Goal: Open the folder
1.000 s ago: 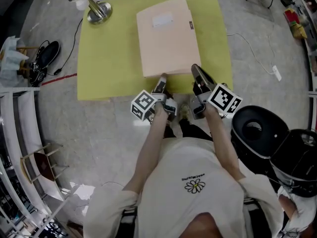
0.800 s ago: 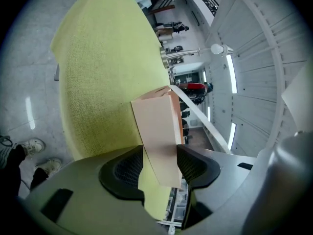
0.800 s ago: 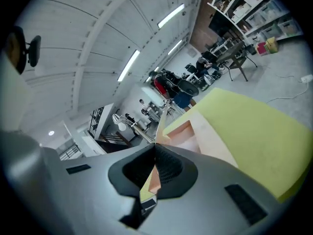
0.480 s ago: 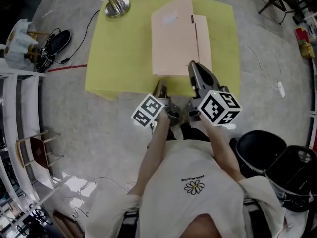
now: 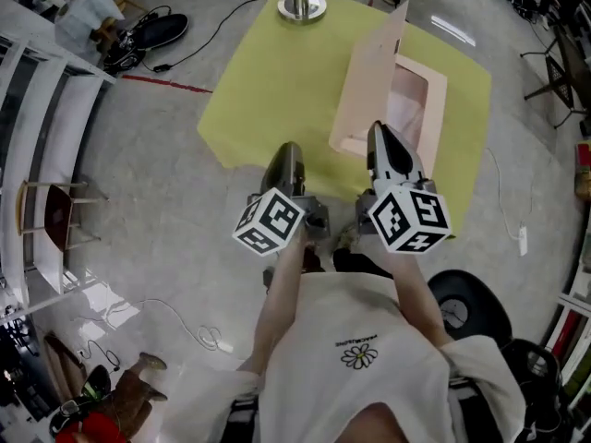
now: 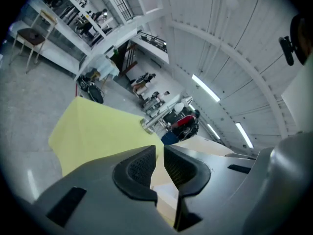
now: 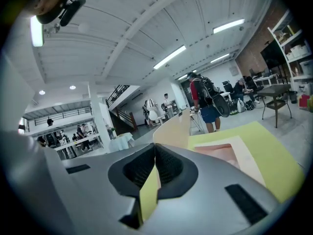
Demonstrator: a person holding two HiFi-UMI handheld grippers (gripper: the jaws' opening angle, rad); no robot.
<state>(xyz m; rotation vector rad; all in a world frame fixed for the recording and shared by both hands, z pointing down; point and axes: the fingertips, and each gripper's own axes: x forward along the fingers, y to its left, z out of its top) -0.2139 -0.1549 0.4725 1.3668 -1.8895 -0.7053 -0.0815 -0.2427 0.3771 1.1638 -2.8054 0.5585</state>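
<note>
A beige folder [image 5: 417,109] lies on the yellow-green table [image 5: 268,81]. Its cover [image 5: 374,72] stands nearly upright, hinged along the left side, and the pale pink inside shows. My right gripper [image 5: 381,135] is shut on the cover's near edge. In the right gripper view the cover [image 7: 173,129] rises straight from the closed right gripper [image 7: 155,160]. My left gripper [image 5: 288,152] hovers over the table's near edge, left of the folder and apart from it. Only a narrow slit shows between the left gripper's [image 6: 160,163] pads, and nothing is between them.
A silver desk lamp [image 5: 302,4] stands at the table's far edge. A black shoe and cables [image 5: 152,30] lie on the floor at the far left, by white shelving [image 5: 37,155]. A black bin [image 5: 471,312] sits near right. A person with a backpack [image 7: 208,102] stands beyond the table.
The cover has gone from flat to nearly upright, lifted by the right gripper. Both grippers have risen. The left gripper has left the folder's near edge and closed.
</note>
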